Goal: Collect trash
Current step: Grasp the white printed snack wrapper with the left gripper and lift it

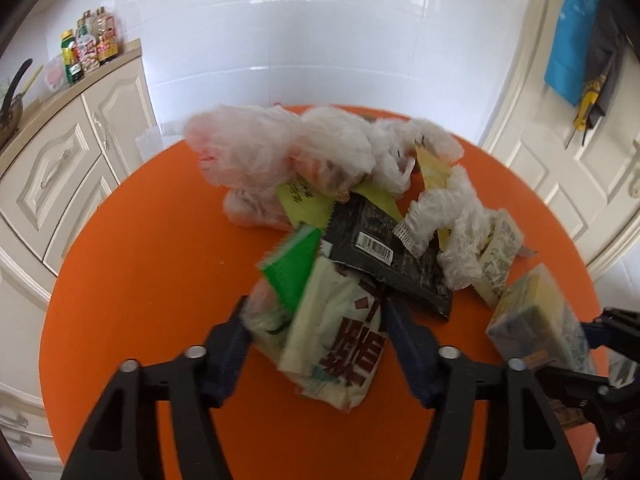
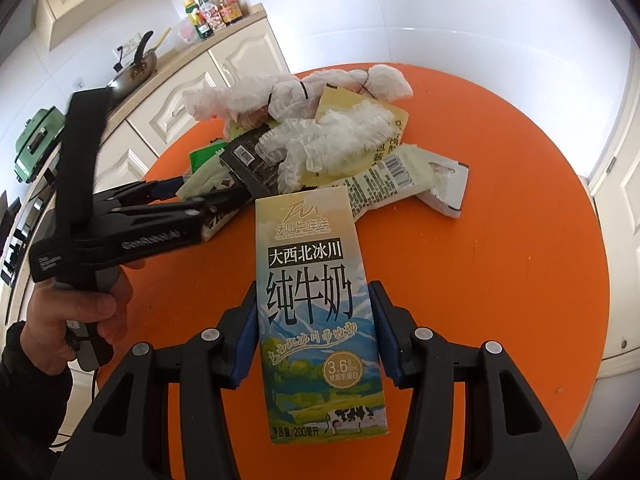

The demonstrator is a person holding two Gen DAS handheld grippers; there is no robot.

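Left wrist view: the left gripper [image 1: 316, 328] has its jaws closed against the sides of a pale snack wrapper [image 1: 340, 340] with large brown Chinese characters, a green-edged packet [image 1: 294, 270] tucked beside it. Behind lies a black packet [image 1: 384, 256] showing a white barcode, then crumpled white plastic bags [image 1: 280, 148] and yellow wrappers, all heaped on the round orange surface [image 1: 152, 264].

Right wrist view: the right gripper [image 2: 314, 332] clamps a milk carton [image 2: 316, 312] between its blue pads [image 2: 246, 340]. The carton reads "TIANSHANNIU MOU MOU", "大西北冰川", "纯牛奶", a round badge with "3.6", and "200毫升" at the bottom, with a cow pictured. The other tool's body carries the word "GenRobot.ai", held by a hand [image 2: 76, 312] in a dark sleeve. A cream wrapper [image 2: 396, 180] with a barcode lies past the carton.

The heap sits toward the far side of the surface; bare orange spreads wide to the right and near edges. Cream cabinets [image 2: 188, 92] with sauce bottles [image 2: 212, 10] and a pan stand to the left.
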